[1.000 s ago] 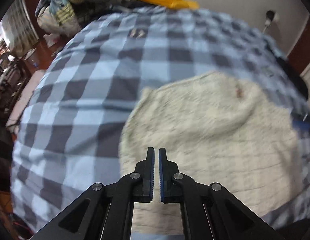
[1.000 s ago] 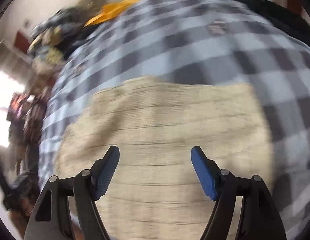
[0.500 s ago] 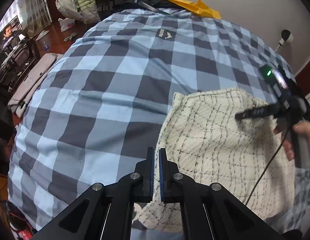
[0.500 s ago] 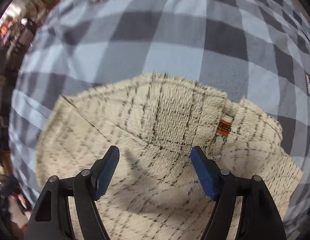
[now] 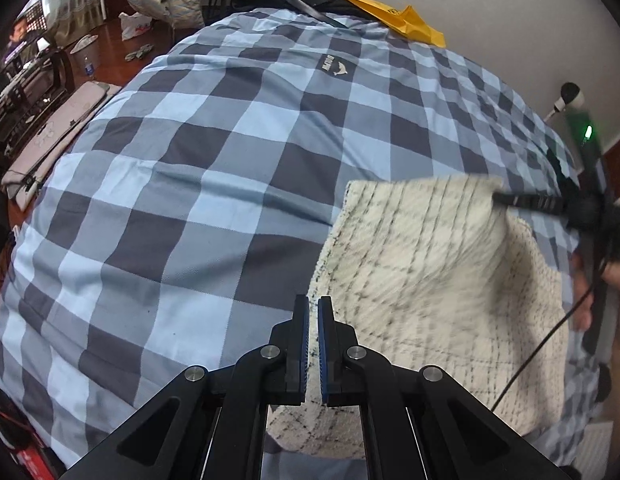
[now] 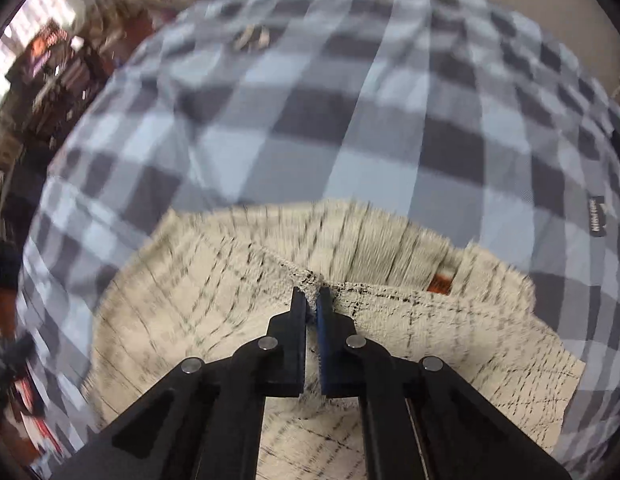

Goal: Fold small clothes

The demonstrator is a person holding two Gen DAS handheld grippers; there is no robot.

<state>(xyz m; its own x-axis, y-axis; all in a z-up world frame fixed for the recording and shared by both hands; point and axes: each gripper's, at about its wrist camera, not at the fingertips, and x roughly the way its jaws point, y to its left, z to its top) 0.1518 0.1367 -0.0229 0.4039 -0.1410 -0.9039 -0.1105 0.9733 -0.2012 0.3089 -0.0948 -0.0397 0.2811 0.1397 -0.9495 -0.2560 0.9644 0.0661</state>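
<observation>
Left of the cream garment (image 5: 429, 280) the checked bed (image 5: 190, 200) lies open, while a yellow envelope (image 5: 397, 20) blocks its far edge.

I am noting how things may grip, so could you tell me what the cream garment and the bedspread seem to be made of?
Garment: looks like a fuzzy knit or fleece, cream with thin black grid lines; its edge is frayed and nappy where the right tongs pinch it. Bedspread: looks like smooth woven cotton, matte, blue-grey check with soft creases.
</observation>
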